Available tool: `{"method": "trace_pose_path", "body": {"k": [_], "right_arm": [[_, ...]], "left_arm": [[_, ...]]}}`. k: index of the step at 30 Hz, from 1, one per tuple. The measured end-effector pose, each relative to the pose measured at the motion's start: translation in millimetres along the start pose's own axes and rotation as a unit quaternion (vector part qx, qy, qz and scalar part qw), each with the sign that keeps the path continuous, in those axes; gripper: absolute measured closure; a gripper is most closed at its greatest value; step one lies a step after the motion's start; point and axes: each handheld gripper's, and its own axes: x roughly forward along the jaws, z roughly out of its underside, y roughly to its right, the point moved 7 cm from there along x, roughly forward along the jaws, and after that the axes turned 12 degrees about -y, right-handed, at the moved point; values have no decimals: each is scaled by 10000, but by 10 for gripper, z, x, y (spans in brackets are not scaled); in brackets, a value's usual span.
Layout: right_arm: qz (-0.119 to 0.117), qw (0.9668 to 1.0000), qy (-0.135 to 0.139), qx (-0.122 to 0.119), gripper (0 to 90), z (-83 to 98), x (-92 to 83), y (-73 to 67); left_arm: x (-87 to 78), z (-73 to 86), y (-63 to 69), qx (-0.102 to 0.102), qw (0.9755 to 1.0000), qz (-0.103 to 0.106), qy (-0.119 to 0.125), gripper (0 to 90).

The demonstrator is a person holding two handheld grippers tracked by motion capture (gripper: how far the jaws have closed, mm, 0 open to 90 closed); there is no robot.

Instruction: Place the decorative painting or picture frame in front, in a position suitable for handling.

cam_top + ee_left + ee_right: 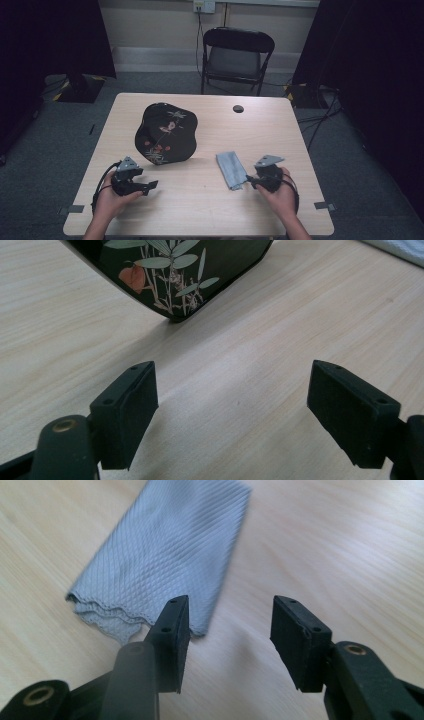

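Jaws of the right gripper (230, 625) stand partly apart with nothing between them; bare worktop (325, 545) shows in the gap. In the right gripper view, one jaw overlaps the near corner of a grey cloth (165, 555), though whether it touches the fabric cannot be told. The cloth is folded into a long strip with a ribbed weave, its layered edges wavy at the near end, and it lies flat on the wood.

From the high view, the right gripper (248, 181) sits at the near right of the worktop (200, 200), held in the person's right hand (280, 195), with the cloth (230, 169) just ahead of it and to its left.

The left gripper (232, 410) has its jaws wide open and empty, only pale wood between them. It rests near the worktop's front left in the left hand (112, 197), seen from above as the left gripper (150, 186) pointing toward the middle. Just beyond it lies a black tray (165, 132) with a lobed outline, painted with leaves and reddish flowers. In the left gripper view the tray's near edge (175, 285) is ahead of the jaws and apart from them.

Cloth and tray lie near each other without touching. A black folding chair (237, 57) stands beyond the far edge.
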Motion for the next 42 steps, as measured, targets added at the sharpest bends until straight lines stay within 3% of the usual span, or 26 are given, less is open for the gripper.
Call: {"method": "trace_pose_path", "body": {"k": [2,5,6,9,10,11,15,18,29,34,42], "right_arm": [[-58,9998,127,123,502,22,-51,35],[-493,9958,482,606,462,-23,-101,-42],[-493,9958,482,606,462,-23,-101,-42],[-757,9946,501,509,475,-189,70,-328],[-757,9946,501,509,475,-189,70,-328],[-828,9944,473,454,474,-254,150,-415],[-699,9967,296,298,461,-289,294,-480],[-731,9963,324,315,468,-255,303,-460],[-508,9979,180,349,459,126,105,-214],[-480,9979,185,404,447,185,77,-196],[-462,9983,159,332,436,161,95,-205]], "left_arm": [[2,-1,-1,-6,10000,5,-14,201],[2,-16,-3,-35,10000,-45,-11,201],[2,-16,-3,-35,10000,-45,-11,200],[-8,-21,-2,-43,10000,-68,11,201],[-8,-21,-2,-43,10000,-68,11,202],[-20,-22,-18,-62,9999,-76,48,203],[-16,5,-34,-79,10000,-43,24,204],[-12,17,-53,-75,9999,-84,12,205],[-16,-76,-188,-173,9996,-209,76,205],[-11,-121,-231,-260,9994,-171,159,205],[-32,-273,-425,-392,9986,-175,296,201]]}}
